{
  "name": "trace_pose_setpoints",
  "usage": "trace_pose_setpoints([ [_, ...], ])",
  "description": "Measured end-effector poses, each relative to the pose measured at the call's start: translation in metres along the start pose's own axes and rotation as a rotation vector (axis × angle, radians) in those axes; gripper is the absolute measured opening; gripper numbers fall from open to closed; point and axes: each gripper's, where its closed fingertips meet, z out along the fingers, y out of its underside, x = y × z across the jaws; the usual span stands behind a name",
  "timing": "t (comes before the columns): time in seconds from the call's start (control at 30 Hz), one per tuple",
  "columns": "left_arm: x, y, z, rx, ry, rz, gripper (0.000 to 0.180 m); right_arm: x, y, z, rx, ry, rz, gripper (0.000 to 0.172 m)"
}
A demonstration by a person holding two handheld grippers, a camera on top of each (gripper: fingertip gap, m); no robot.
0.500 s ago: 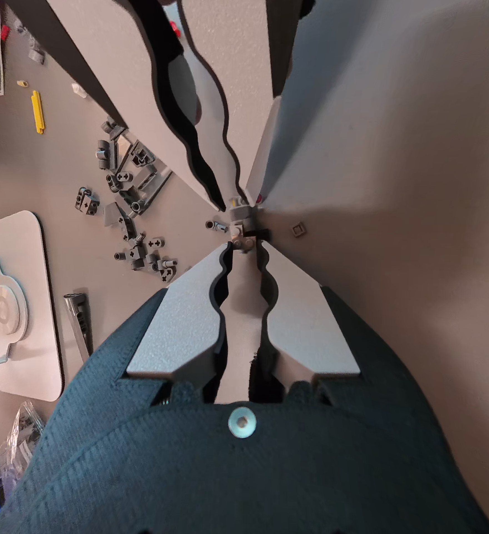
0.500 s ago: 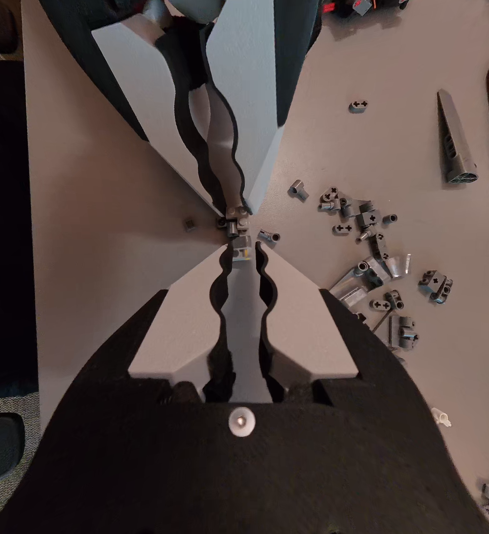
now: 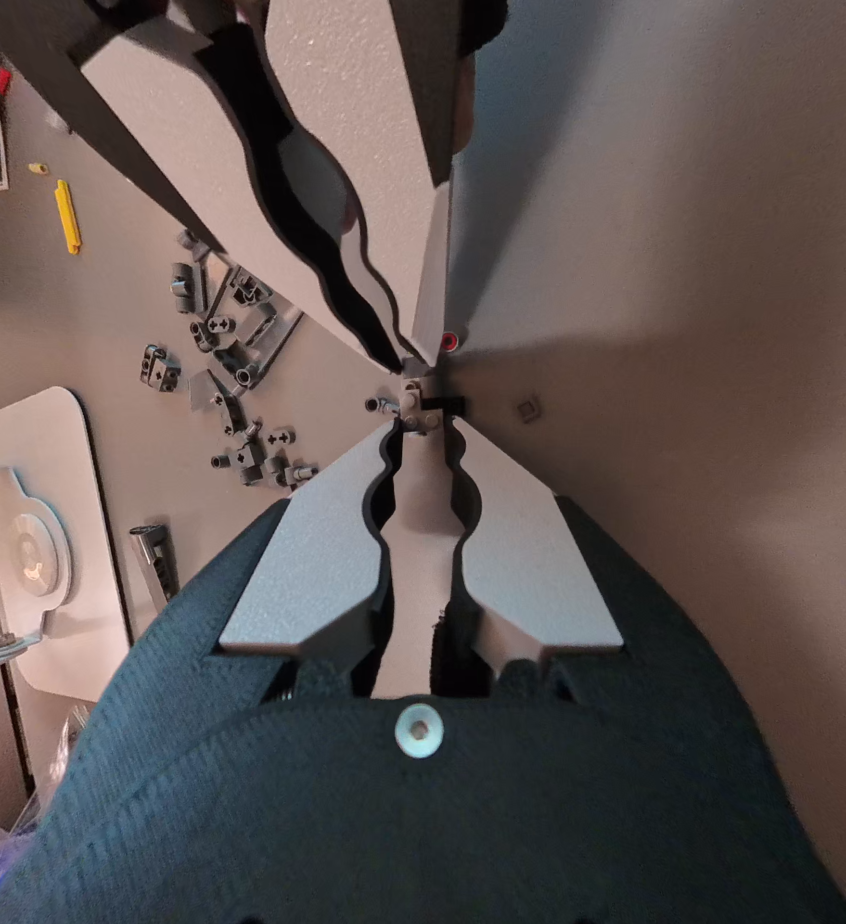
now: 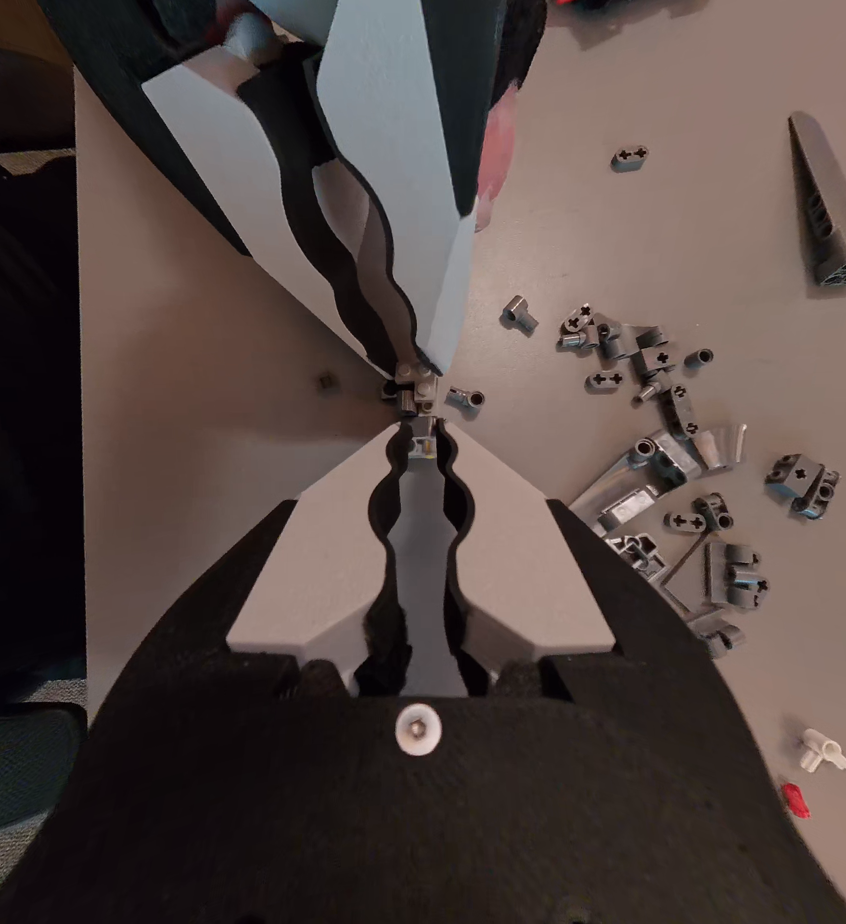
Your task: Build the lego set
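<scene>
My left gripper is shut on a small grey studded brick assembly with a black part on its side, held just above the table. My right gripper faces it tip to tip and is shut on a small grey brick, which sits right against the assembly. In the left wrist view the right gripper comes in from above with that brick. In the right wrist view the left gripper comes in from above.
A grey connector and a small square tile lie beside the fingertips. A heap of loose grey parts and a dark tapered piece lie to the right. A yellow bar and a white board show left. The table edge runs on the left. The grippers are tip to tip, or close to it.
My right gripper's pads have drawn in onto the small grey brick. The left gripper keeps its hold on the assembly. Both stay tip to tip.
</scene>
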Motion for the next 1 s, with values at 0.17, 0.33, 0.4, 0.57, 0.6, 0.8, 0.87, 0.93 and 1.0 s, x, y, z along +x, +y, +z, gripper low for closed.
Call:
trace_pose_setpoints([
  [0.17,-0.0017,-0.0016,-0.0002,-0.010,0.009,0.000,0.015,0.0005,0.0013,0.0010,0.002,-0.014,0.013,0.008],
  [0.33,-0.0019,-0.0029,0.0001,-0.023,0.032,0.007,0.015,0.0006,0.0012,0.0012,-0.004,-0.007,0.004,0.008],
  [0.4,-0.0018,-0.0030,0.0004,-0.029,0.043,-0.001,0.015,0.0006,0.0012,0.0012,-0.003,-0.006,0.005,0.008],
  [0.57,-0.0011,-0.0029,0.0006,-0.041,0.071,-0.026,0.014,0.0008,0.0011,0.0013,0.003,-0.009,0.006,0.008],
  [0.6,-0.0009,-0.0028,0.0008,-0.043,0.077,-0.033,0.014,0.0009,0.0011,0.0013,0.002,-0.009,0.006,0.008],
  [0.8,-0.0002,-0.0029,0.0013,-0.049,0.106,-0.065,0.015,0.0014,0.0010,0.0013,0.005,-0.006,0.004,0.008],
  [0.87,0.0001,-0.0030,0.0012,-0.047,0.113,-0.075,0.015,0.0015,0.0010,0.0012,0.006,-0.006,0.004,0.008],
  [0.93,0.0006,-0.0032,0.0012,-0.048,0.117,-0.080,0.015,0.0016,0.0010,0.0012,0.007,-0.006,0.004,0.007],
  [1.0,-0.0003,-0.0031,0.0011,-0.048,0.115,-0.084,0.017,0.0017,0.0011,0.0011,0.007,-0.006,0.003,0.007],
])
